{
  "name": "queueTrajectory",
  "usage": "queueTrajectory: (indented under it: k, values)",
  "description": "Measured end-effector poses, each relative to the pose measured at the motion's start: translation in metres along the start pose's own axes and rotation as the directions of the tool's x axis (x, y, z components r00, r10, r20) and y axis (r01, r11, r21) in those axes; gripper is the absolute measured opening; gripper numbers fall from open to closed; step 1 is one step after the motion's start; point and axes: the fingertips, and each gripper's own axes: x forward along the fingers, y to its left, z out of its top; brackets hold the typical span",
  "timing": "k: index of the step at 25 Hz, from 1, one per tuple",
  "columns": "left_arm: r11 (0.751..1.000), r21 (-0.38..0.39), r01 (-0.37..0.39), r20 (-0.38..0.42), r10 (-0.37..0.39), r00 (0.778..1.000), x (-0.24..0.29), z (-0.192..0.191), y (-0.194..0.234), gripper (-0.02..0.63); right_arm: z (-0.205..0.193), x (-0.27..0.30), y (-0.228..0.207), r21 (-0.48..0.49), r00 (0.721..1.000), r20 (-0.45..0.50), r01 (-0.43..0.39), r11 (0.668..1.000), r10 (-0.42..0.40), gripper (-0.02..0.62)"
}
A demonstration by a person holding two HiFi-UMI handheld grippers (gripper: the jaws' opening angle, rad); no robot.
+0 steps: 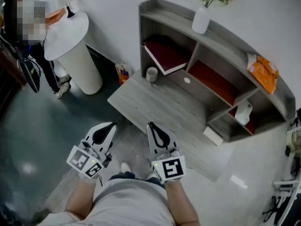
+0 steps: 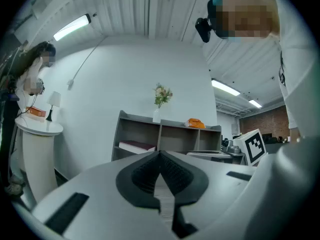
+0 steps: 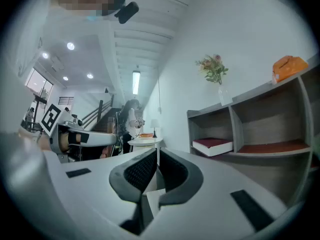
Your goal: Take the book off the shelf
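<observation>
A dark red book [image 1: 164, 55] lies flat in the left compartment of the grey shelf unit [image 1: 221, 36], its white page edge facing outward. It also shows in the left gripper view as the book [image 2: 136, 146] and in the right gripper view as the book [image 3: 212, 145]. My left gripper [image 1: 109, 126] and right gripper [image 1: 152, 126] hang side by side in front of the desk's near edge, well short of the book. Each has its jaws closed together with nothing between them, as seen at the left gripper [image 2: 160, 155] and the right gripper [image 3: 157, 152].
A grey desk top [image 1: 160, 107] lies between me and the shelf, with a cup [image 1: 151, 74] and a white box [image 1: 214, 135] on it. A vase of flowers [image 1: 201, 19] and an orange bag [image 1: 263, 72] sit on top. A white pedestal table [image 1: 70, 46] and a person stand at left.
</observation>
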Motion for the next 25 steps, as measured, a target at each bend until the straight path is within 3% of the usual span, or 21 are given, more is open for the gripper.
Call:
queueTrajectory:
  k: [6,17,20,25]
  values:
    - [0.999,-0.028,0.022,-0.010,-0.022,1.000,-0.017,-0.004,0.023,0.015,0.000,0.017,0.026,-0.004,1.000,-0.011,0.003,1.000,-0.003,0.026]
    - [0.994,-0.036,0.103,-0.024,-0.104,0.994,-0.043,-0.010,0.072,0.015,-0.021,0.052,0.056,0.076,0.998,-0.045,0.055,0.996,-0.052,0.026]
    - [0.990,-0.037,0.136,-0.024,-0.137,0.990,-0.045,-0.013,0.082,0.015,-0.026,0.060,0.064,0.049,0.996,-0.065,0.072,0.996,-0.068,0.026]
    - [0.988,-0.069,0.138,-0.033,-0.141,0.989,-0.040,-0.016,0.101,0.015,-0.037,0.074,0.065,0.069,0.993,-0.095,0.073,0.995,-0.067,0.017]
